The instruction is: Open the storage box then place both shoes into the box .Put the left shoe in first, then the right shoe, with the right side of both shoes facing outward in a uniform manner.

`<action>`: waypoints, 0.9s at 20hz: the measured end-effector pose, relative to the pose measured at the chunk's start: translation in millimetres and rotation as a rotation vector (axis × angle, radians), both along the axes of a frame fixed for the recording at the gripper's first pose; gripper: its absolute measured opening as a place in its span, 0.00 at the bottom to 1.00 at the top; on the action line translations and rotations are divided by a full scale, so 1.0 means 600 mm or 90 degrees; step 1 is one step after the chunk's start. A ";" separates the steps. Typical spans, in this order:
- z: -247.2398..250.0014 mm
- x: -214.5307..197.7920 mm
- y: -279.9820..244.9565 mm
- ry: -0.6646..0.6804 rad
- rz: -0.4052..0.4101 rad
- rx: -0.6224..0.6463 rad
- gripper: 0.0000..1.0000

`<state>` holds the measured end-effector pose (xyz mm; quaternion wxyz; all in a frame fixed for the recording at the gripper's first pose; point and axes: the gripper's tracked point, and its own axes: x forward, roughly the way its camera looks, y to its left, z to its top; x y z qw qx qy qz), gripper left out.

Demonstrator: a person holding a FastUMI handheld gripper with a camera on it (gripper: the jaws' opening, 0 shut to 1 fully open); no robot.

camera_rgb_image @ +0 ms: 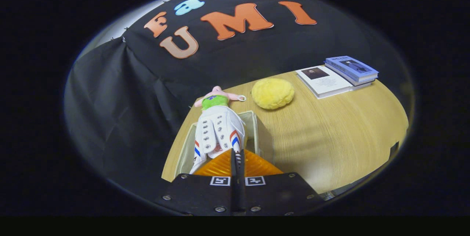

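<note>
White shoe (219,133) in the box (253,118), pinched at the closed jaws.

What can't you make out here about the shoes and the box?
- Second shoe: the white high-top shoe with red and blue stripes fills the pale fabric storage box; a second one under it cannot be made out.
- Shoe heel: hidden behind the hand-held gripper, whose fingers sit closed together.
- Pink and green plush toy: partly hidden behind the shoe.
</note>
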<state>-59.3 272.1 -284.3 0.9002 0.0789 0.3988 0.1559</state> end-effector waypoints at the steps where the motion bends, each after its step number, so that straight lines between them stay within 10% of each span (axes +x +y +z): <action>1: -0.011 -0.001 -0.001 -0.002 0.003 -0.017 0.00; 10: -0.017 0.002 0.023 0.003 0.010 -0.030 0.05; 18: 0.084 0.055 0.008 -0.100 0.040 -0.005 0.99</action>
